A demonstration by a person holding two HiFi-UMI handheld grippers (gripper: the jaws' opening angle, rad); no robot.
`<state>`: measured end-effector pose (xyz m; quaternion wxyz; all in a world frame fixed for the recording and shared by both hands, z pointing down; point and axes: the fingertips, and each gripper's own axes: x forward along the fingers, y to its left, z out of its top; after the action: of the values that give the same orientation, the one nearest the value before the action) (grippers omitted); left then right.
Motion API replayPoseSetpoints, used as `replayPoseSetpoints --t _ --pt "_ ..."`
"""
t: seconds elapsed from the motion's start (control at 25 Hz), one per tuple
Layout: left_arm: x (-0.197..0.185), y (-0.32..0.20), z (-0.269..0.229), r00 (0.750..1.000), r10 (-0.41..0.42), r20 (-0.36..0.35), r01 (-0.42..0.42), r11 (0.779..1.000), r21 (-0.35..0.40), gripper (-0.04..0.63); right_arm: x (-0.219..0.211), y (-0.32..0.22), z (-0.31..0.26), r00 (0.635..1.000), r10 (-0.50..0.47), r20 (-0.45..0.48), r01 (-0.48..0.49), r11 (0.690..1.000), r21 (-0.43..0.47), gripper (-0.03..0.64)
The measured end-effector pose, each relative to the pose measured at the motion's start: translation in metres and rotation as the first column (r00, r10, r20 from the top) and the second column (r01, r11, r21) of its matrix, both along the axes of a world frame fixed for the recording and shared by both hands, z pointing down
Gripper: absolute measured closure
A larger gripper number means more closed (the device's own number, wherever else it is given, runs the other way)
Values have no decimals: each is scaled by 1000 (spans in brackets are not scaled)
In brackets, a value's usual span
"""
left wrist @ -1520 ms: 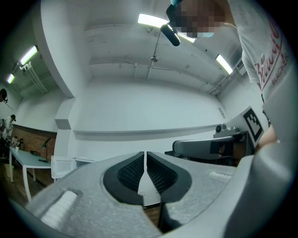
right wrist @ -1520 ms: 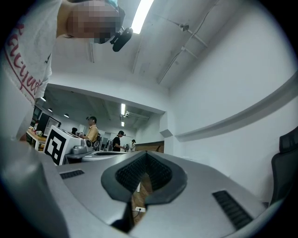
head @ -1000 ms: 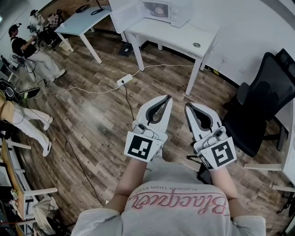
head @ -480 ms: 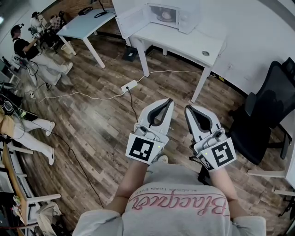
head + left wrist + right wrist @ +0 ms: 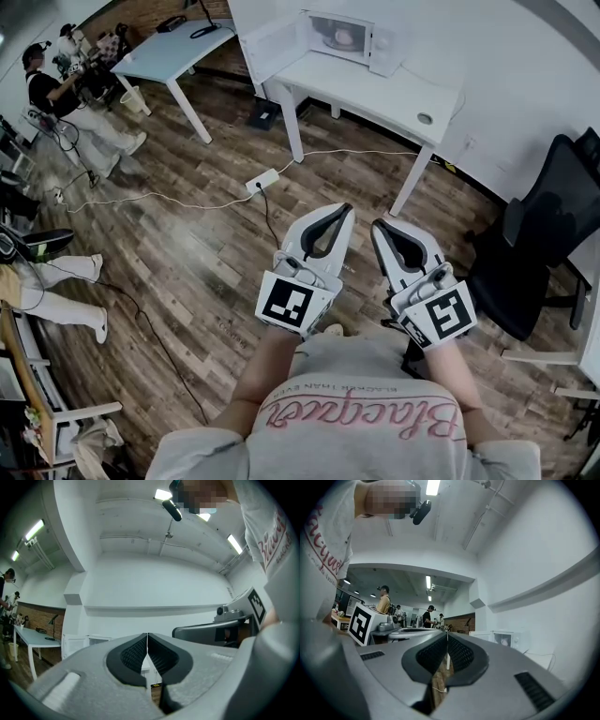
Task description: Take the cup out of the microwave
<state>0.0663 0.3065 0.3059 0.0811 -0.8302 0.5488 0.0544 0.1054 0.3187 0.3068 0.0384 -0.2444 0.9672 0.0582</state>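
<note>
Approach step, it seems: left gripper (image 5: 339, 211) and right gripper (image 5: 380, 230), jaws clenched and empty, well short of the cup (image 5: 343, 37) in the open microwave (image 5: 386, 52) ahead; next, close in and unclench.

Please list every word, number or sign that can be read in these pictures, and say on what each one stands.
"Blacque...": pink script on the person's shirt; the last letter is unclear.
Small print beside that script: too small to read.
Marker cubes: black square patterns, no words.
</note>
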Motion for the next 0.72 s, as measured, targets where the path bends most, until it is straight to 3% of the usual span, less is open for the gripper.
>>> replayPoseSetpoints --t 0.16,0.72 --pt "-10 -1 4 1000 -16 7 16 1000 0 592 -11 -3 6 999 -6 -34 6 1000 0 604" --pt "-13 -37 3 999 -31 15 32 999 -18 592 -10 -47 8 1000 23 12 -23 999 -34 604"
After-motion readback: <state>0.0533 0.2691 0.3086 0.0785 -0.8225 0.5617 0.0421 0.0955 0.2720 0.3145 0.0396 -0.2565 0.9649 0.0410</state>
